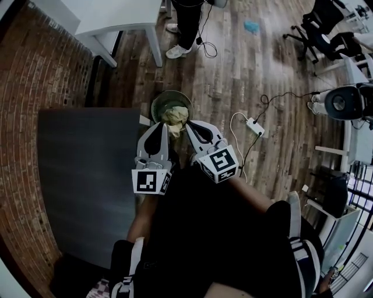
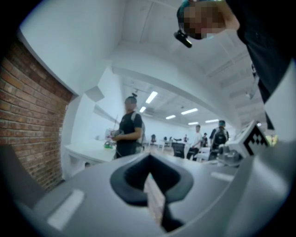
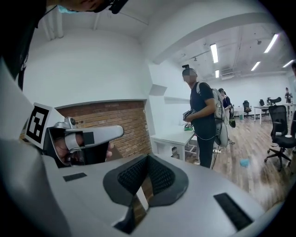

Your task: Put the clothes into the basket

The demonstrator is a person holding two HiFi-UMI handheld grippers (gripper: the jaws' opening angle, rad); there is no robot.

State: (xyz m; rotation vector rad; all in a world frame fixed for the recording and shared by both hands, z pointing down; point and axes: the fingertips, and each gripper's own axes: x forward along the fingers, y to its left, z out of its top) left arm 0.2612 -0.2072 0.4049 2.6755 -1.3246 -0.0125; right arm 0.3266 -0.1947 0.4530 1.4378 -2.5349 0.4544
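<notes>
A round green basket (image 1: 158, 106) stands on the wooden floor beyond the table's far edge, with a yellowish garment (image 1: 175, 115) bunched inside it. In the head view both grippers are held up side by side over the basket's near rim. My left gripper (image 1: 161, 127) is shut, and its own view shows the jaws (image 2: 149, 159) meeting with nothing between them. My right gripper (image 1: 192, 124) is also shut and empty (image 3: 147, 159). Both point out across the room, not down at the basket. The right gripper view also shows the left gripper (image 3: 81, 139) close beside it.
A dark grey table (image 1: 87, 174) fills the left, against a brick wall (image 1: 23, 116). A person (image 1: 186, 23) stands beyond the basket next to a white table (image 1: 116, 17). A power strip with its cable (image 1: 254, 126) lies on the floor at right, office chairs (image 1: 320, 29) farther off.
</notes>
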